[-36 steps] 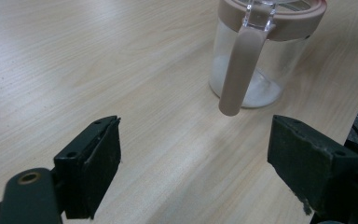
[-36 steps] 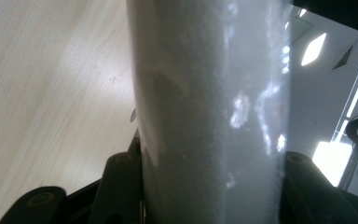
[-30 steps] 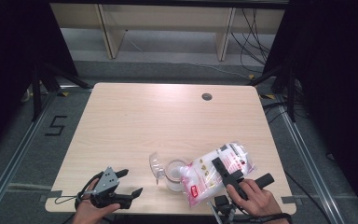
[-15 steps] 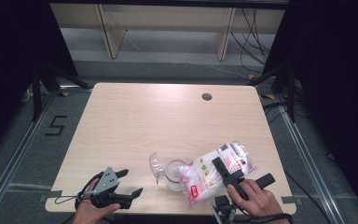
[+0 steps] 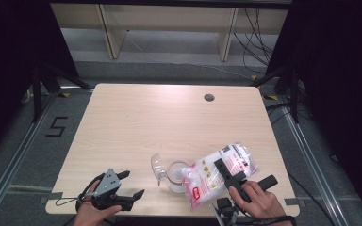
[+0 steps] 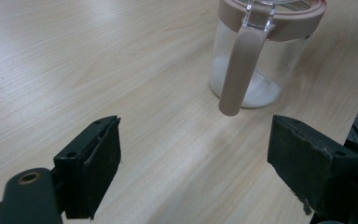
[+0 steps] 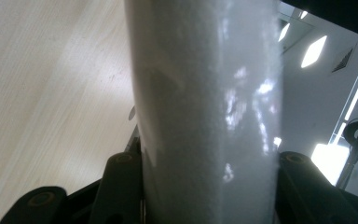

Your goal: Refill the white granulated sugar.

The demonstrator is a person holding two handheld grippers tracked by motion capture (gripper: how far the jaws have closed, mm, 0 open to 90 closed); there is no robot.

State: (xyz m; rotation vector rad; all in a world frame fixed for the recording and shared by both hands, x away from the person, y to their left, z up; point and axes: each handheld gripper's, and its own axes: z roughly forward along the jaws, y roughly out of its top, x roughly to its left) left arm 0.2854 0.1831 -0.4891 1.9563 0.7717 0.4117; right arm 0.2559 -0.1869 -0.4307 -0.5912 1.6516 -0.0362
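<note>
A clear jar point(image 5: 176, 175) with a pinkish-beige rim and handle stands near the table's front edge, its clear lid point(image 5: 157, 165) flipped open to the left. The left gripper view shows the jar point(image 6: 256, 60) with a little white powder at its bottom. A clear bag point(image 5: 217, 172) of white granules with a red label leans mouth-down over the jar. My right gripper point(image 5: 246, 171) is shut on the bag's rear part; the bag point(image 7: 205, 107) sits between its jaws. My left gripper point(image 5: 125, 186) rests open at the front left, apart from the jar; my left gripper point(image 6: 193, 172) holds nothing.
The light wooden table point(image 5: 169, 122) has a round cable hole point(image 5: 209, 98) at its back right. Shelving legs and cables stand on the floor beyond the far edge. A "5" mark point(image 5: 56, 127) is taped on the floor to the left.
</note>
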